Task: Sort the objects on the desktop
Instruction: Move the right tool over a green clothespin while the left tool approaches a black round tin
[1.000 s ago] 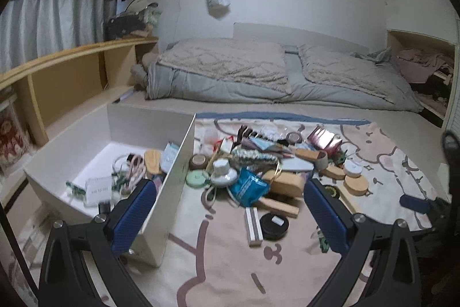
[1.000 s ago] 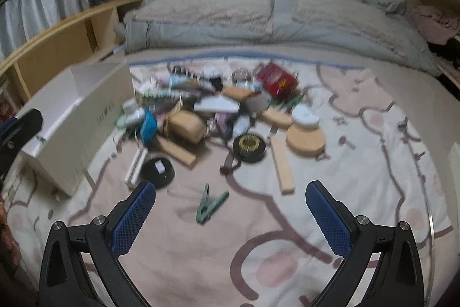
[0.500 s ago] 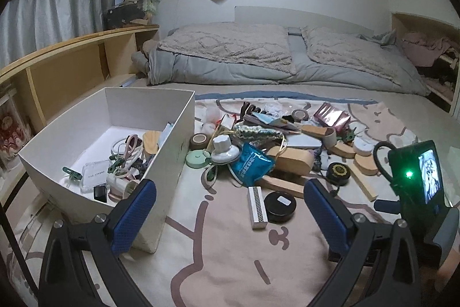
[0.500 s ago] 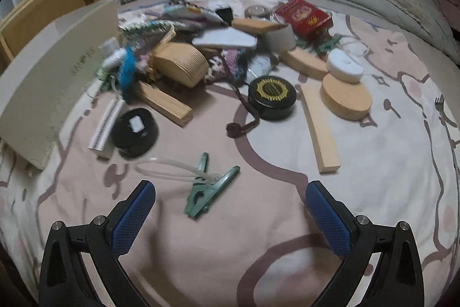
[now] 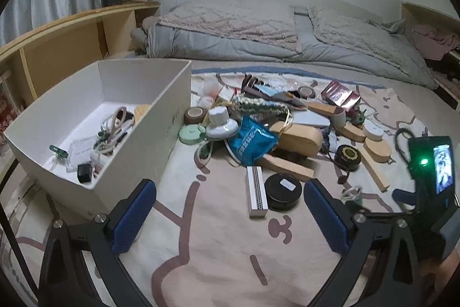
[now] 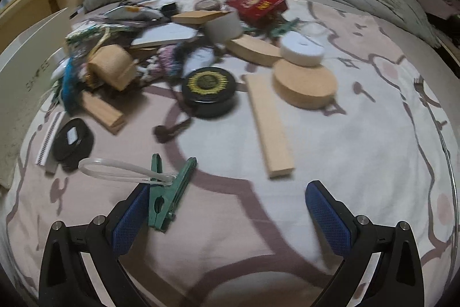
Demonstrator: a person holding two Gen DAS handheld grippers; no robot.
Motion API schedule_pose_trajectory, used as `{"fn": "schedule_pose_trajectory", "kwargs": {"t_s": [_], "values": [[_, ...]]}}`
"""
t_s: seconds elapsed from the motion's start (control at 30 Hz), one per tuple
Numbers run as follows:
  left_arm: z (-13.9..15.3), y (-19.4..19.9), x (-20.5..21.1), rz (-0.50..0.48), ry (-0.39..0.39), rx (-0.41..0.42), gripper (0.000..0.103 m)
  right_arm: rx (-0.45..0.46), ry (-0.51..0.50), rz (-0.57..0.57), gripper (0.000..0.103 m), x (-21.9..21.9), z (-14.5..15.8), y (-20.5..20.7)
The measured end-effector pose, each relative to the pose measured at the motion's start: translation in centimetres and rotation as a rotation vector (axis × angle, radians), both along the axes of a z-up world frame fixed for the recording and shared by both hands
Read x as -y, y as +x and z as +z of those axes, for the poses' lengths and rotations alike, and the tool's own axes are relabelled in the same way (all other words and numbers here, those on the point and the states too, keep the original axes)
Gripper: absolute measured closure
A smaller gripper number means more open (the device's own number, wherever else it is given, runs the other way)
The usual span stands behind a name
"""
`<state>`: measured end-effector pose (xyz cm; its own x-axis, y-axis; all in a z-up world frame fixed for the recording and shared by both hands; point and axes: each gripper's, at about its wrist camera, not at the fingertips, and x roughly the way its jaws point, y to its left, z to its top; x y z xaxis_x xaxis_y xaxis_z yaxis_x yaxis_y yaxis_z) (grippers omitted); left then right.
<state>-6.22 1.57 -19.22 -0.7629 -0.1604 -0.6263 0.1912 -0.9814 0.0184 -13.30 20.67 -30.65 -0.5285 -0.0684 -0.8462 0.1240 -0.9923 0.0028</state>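
Near the right gripper's left finger lies a green clip (image 6: 168,192). Ahead of it, a black round tin (image 6: 209,92) has a yellow pattern. The blanket (image 6: 359,151) is pink and white. The box (image 5: 161,117) is white.

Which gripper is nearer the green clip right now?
Right. The right gripper is open, its left finger beside the green clip. The left gripper hangs open farther back, near the white box.

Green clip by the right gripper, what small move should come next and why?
Probably shift the right gripper slightly left to centre on the green clip. Its jaws are open, but the clip lies against the left finger rather than midway between them.
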Motion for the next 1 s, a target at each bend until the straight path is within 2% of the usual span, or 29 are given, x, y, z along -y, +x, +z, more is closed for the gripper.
{"fn": "schedule_pose_trajectory", "kwargs": {"t_s": [0.2,0.43,0.63,0.8,0.9,1.0], "values": [[-1.2,-1.5,-0.9,0.006,0.013,0.057,0.000,0.000,-0.021,-0.041,0.000,-2.2,-0.2,-0.2],[-2.8,-4.7,-1.9,0.044,-0.009,0.122,0.000,-0.026,-0.048,-0.029,0.000,-3.1,-0.8,0.6],[-4.4,-7.7,-0.4,0.121,0.048,0.179,0.000,-0.039,-0.064,-0.028,0.000,-3.4,-0.9,0.8],[-6.1,-9.6,1.1,0.178,0.055,0.242,0.000,-0.044,-0.058,-0.027,0.000,-3.3,-1.1,0.7],[-6.8,-10.1,1.7,0.185,0.100,0.270,0.000,-0.048,-0.059,-0.027,0.000,-3.3,-1.1,0.8],[-7.1,-10.4,1.6,0.150,0.137,0.278,0.000,-0.051,-0.060,-0.027,0.000,-3.4,-1.1,0.8]]}}
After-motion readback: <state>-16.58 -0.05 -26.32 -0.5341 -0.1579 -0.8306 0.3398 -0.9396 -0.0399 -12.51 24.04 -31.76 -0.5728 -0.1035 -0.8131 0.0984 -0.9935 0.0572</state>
